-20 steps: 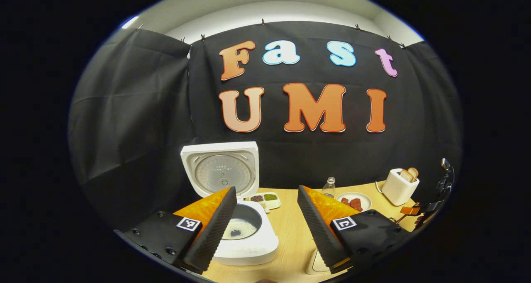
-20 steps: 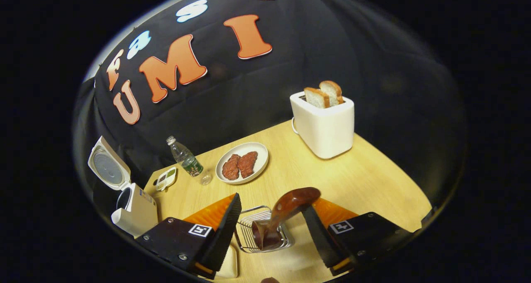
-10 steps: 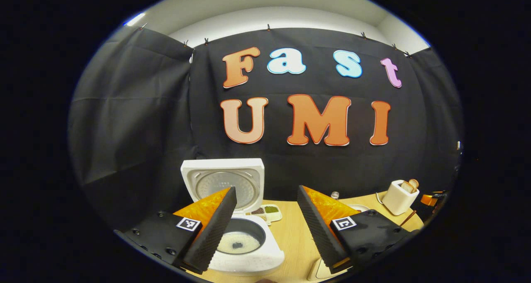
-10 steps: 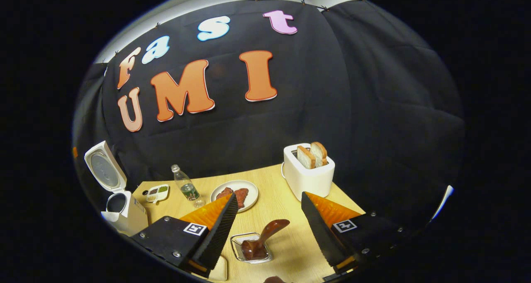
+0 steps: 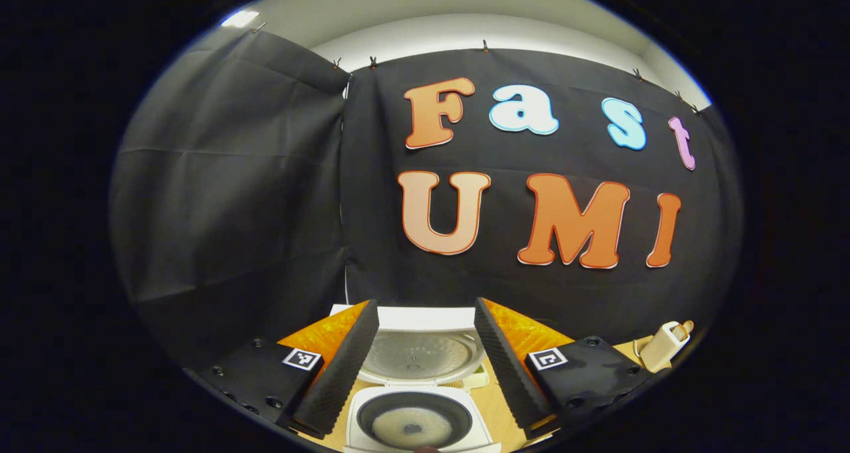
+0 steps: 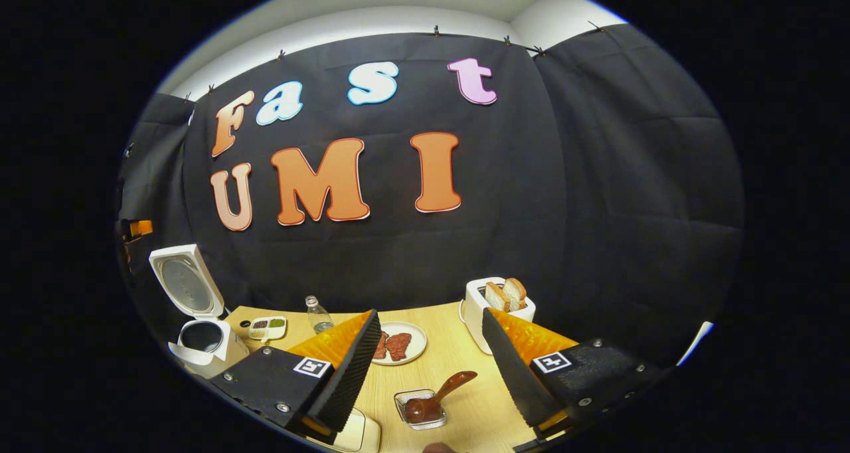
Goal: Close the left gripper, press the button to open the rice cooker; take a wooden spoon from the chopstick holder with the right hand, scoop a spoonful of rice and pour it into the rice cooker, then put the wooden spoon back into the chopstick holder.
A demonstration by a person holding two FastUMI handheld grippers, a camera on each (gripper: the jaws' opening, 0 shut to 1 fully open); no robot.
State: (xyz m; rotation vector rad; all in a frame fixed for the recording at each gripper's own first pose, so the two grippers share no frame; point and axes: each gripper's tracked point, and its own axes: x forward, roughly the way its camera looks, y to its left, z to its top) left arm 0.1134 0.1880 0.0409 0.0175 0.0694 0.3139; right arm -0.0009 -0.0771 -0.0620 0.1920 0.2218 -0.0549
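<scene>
We hold the right gripper spread wide and empty above the wooden spoon, which leans in the chopstick holder on the table. Our left gripper is likewise parted, raised over the rice cooker, whose lid stands open with rice in the pot.

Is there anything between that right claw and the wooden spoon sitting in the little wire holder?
Nothing visible. The right gripper is open, and the wooden spoon leans in the chopstick holder straight ahead between its fingers, with bare table around it.
</scene>
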